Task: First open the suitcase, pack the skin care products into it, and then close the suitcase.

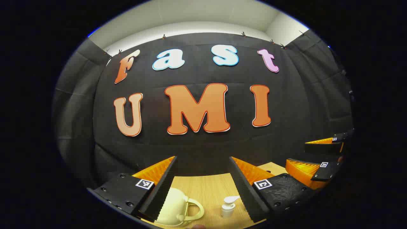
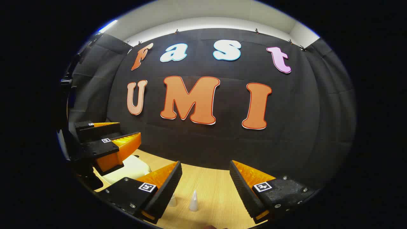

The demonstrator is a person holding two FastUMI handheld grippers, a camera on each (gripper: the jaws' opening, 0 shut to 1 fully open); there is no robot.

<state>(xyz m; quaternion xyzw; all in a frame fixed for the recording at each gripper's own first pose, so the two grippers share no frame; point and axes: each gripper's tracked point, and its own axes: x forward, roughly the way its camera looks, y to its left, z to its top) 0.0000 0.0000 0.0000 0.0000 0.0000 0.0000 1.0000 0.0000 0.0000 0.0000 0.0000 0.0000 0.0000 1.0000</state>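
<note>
A small cream suitcase (image 1: 173, 206) with a loop handle lies closed on the wooden table (image 1: 206, 186), just under my left gripper's (image 1: 202, 159) left finger. Beside it stands a white pump bottle (image 1: 228, 206), below the gap between the fingers. The left gripper is open and holds nothing. In the right gripper view, my right gripper (image 2: 205, 163) is open above a white cone-capped tube (image 2: 193, 201) and a small white item (image 2: 172, 201) half hidden by its left finger. The suitcase (image 2: 130, 168) sits beneath the left gripper (image 2: 128, 133).
The black cloth wall stands close behind the table's (image 2: 216, 187) far edge. The right gripper (image 1: 297, 154) hovers open at the right side of the left gripper view, over the table's corner.
</note>
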